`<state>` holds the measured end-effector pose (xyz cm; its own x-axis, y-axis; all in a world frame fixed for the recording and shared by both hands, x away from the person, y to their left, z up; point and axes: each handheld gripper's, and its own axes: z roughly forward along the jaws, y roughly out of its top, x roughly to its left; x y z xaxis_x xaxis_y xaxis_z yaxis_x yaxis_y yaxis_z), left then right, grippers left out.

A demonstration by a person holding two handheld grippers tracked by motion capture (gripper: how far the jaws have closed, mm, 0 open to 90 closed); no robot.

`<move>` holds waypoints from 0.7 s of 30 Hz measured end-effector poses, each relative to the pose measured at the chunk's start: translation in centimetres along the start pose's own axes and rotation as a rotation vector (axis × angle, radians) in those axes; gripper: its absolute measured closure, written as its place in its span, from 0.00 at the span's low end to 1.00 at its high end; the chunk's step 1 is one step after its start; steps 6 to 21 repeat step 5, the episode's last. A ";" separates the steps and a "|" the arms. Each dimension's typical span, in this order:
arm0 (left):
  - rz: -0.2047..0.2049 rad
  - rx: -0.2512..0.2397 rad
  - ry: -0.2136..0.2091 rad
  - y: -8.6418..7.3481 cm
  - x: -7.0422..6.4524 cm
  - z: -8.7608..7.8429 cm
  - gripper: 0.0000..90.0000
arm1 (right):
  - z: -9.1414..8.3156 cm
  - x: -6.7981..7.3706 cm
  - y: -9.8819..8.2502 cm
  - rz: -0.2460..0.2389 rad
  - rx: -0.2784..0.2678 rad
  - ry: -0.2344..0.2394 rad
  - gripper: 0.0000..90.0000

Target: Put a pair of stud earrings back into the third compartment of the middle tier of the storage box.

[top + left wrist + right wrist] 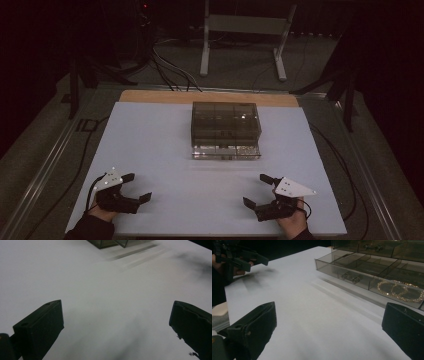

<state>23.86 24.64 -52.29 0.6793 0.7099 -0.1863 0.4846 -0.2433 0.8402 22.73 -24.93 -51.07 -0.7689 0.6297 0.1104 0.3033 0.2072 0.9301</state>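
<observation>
A smoky clear drawer box (226,127) stands at the middle of the white table top (165,150), its bottom drawer (372,277) pulled out toward me. That drawer holds gold hoop earrings (400,291) and small dark pieces (350,278) in separate compartments. My left gripper (137,187) rests open near the front left, nothing between its jaws. My right gripper (256,190) rests open near the front right, also holding nothing. The left gripper (249,258) also appears far off in the right gripper view. A corner of the box (110,243) sits at the top of the left gripper view.
A bare wooden strip (210,97) runs along the table's far edge. Behind it stand a white metal frame (245,37) and loose cables (170,70) on the floor. Metal rails (47,160) flank the table on both sides.
</observation>
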 end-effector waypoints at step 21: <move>-0.001 -0.005 0.000 0.0 0.0 -0.1 0.01 | 0.0 0.0 0.0 0.000 0.004 0.000 0.00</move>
